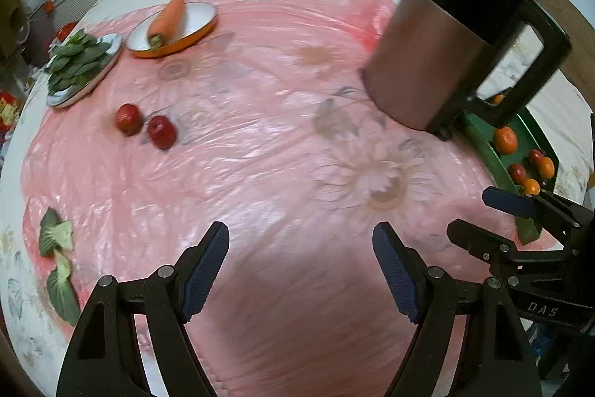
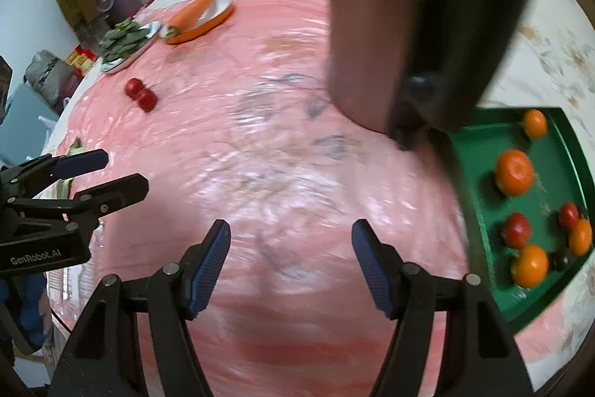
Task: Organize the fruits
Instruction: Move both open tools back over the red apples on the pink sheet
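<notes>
Two small red fruits (image 1: 145, 125) lie side by side on the pink cloth at the far left; they also show in the right wrist view (image 2: 141, 94). A green tray (image 2: 479, 181) at the right holds several oranges (image 2: 514, 172) and small red fruits (image 2: 517, 229); the tray also shows in the left wrist view (image 1: 502, 170). My left gripper (image 1: 301, 270) is open and empty above the cloth. My right gripper (image 2: 290, 263) is open and empty left of the tray. Each gripper shows in the other's view, the right one (image 1: 479, 214) and the left one (image 2: 108, 170).
A tall brown and black jug (image 1: 446, 36) stands beside the tray's far end. An orange-rimmed dish with a carrot (image 1: 169, 17) and a plate of green leaves (image 1: 80, 58) sit at the far left. Loose green leaves (image 1: 57, 263) lie at the near left edge.
</notes>
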Motion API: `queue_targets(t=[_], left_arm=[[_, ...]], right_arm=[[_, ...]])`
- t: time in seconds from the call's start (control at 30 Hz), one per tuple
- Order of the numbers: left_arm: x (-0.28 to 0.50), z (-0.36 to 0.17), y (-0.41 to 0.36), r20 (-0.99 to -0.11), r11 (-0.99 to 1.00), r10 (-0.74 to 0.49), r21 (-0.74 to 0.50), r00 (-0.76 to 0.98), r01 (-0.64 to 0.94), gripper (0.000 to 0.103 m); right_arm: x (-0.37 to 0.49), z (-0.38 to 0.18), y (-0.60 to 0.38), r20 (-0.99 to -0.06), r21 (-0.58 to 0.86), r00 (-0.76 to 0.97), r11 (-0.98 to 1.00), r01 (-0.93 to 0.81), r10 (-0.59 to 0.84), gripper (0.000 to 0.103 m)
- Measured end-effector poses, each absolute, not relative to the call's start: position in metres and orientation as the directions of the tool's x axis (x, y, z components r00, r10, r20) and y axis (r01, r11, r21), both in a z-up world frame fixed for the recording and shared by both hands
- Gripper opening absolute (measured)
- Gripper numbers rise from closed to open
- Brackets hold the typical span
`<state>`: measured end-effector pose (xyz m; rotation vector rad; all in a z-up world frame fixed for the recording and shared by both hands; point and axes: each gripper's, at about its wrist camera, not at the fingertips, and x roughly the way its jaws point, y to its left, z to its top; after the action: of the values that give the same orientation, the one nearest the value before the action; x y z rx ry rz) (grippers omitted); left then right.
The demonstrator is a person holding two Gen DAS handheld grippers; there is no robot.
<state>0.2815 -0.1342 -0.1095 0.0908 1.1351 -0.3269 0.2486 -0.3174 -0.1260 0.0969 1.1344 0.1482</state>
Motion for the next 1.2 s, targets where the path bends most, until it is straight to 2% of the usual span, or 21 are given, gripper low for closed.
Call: queue_targets(t=[0.77,1.07,1.2], left_arm=[[0.309,-0.125,-0.047,-0.91,0.978,-0.132,-0.056,0.393,0.199,0.075],[0.343,-0.124,-0.001,-0.904,0.979,-0.199,-0.165,0.379,0.121,0.074],[0.372,-0.123,0.02,-0.89,0.971,-0.237,-0.229,0.389,0.069,0.073]], right_arm=[[0.297,-0.146,-0.218,-0.882,0.21,0.381,0.955,-0.209,0.278,0.103],[0.328,-0.147,-0.183,-0.857,0.244,0.387,0.929,-0.277,0.341,0.103],[0.343,-0.151,-0.167,-0.844,0.26,0.388,0.915,-0.309,0.371,0.097]])
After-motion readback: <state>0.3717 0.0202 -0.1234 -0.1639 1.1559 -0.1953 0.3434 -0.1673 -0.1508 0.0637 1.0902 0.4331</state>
